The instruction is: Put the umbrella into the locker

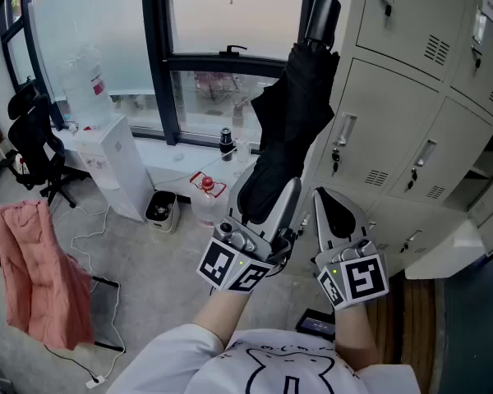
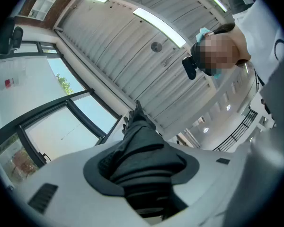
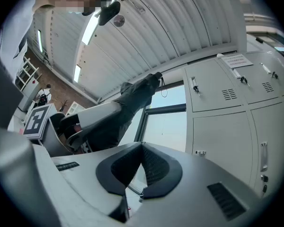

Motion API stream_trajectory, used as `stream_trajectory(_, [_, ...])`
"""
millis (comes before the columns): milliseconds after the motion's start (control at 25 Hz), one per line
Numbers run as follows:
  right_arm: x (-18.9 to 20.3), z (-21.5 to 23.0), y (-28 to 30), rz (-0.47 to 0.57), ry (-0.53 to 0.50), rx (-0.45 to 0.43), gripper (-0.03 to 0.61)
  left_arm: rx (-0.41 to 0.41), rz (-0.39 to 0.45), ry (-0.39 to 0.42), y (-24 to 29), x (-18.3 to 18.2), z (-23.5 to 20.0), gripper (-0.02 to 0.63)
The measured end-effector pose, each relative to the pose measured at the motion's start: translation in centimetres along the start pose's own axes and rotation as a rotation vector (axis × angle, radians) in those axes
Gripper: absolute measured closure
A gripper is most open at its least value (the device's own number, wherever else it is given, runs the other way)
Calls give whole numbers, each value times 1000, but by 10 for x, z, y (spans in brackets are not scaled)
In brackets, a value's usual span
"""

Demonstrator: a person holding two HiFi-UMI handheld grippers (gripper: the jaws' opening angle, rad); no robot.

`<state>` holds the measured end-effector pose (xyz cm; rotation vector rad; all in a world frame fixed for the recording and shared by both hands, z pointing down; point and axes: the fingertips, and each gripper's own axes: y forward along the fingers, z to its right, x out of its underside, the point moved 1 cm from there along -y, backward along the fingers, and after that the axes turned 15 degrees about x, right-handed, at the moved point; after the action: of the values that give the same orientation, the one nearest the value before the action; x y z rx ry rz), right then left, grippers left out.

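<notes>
Grey metal lockers (image 1: 411,97) lie right of my left gripper (image 1: 267,195), clamped on the near-upright folded black umbrella (image 1: 294,105); my right gripper (image 1: 322,201), jaws together and empty, sits nearer them.

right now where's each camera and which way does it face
Head view: head-mounted, steeply down at left gripper, right gripper, umbrella, lockers; forearms, shirt show.
Left gripper view: on that gripper, up at ceiling and window; jaws clamp the umbrella; person's head, shirt show.
Right gripper view: on that gripper, toward lockers and window; jaws shut, empty; person's head shows.
Shared: head and right gripper views both show the held umbrella.
</notes>
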<state>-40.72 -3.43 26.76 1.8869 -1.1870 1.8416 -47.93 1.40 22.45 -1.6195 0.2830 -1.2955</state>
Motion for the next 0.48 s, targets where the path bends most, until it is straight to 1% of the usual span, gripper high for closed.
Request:
stream_trajectory(280, [8, -4, -6, -34, -11, 21, 566, 3, -1, -42, -8, 3, 0, 390])
stream_trajectory(480, [4, -9, -11, -21, -35, 50, 566, 23, 2, -83, -11, 3, 0, 390])
